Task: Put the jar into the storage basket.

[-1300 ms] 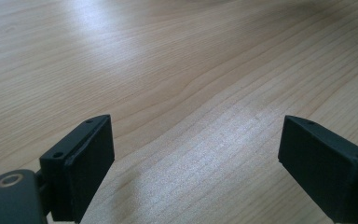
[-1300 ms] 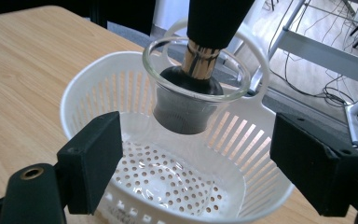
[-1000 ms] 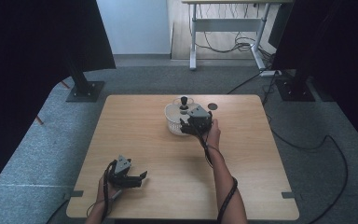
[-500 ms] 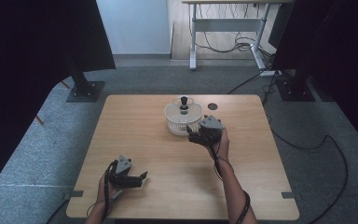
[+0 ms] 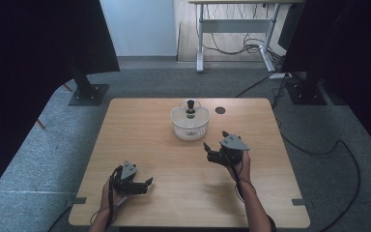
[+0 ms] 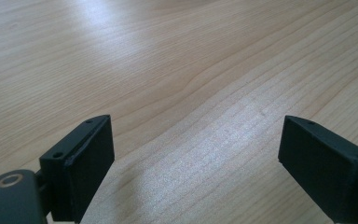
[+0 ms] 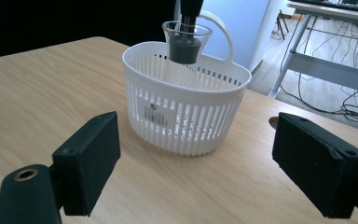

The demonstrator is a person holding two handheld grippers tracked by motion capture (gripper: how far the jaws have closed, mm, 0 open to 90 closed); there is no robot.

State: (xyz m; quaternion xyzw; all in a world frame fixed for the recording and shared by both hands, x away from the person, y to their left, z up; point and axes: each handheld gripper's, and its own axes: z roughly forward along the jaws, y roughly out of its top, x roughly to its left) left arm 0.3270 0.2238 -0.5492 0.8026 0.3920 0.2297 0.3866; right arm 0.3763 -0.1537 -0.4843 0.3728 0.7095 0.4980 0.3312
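Note:
A white slotted basket (image 5: 189, 126) with a handle stands at the table's far middle, and in the right gripper view the basket (image 7: 186, 112) is straight ahead. Upright inside it is a clear glass holding a black stick-like thing (image 5: 191, 108), the glass (image 7: 186, 39) rising above the rim. My right gripper (image 5: 216, 141) hovers right of and nearer than the basket, apart from it. In its own view the right gripper (image 7: 196, 140) is open with nothing between the jaws. My left gripper (image 5: 145, 185) sits low at the front left, and in its own view the left gripper (image 6: 196, 140) is open over bare wood.
A small dark round hole (image 5: 220, 110) lies in the wooden table (image 5: 154, 145) just right of the basket. Black stand bases (image 5: 88, 94) sit on the floor beyond the far corners. Cables trail from both hands off the near edge.
My right gripper has drawn back from the basket, toward the near right of the table, with empty jaws. The left gripper has stayed where it was.

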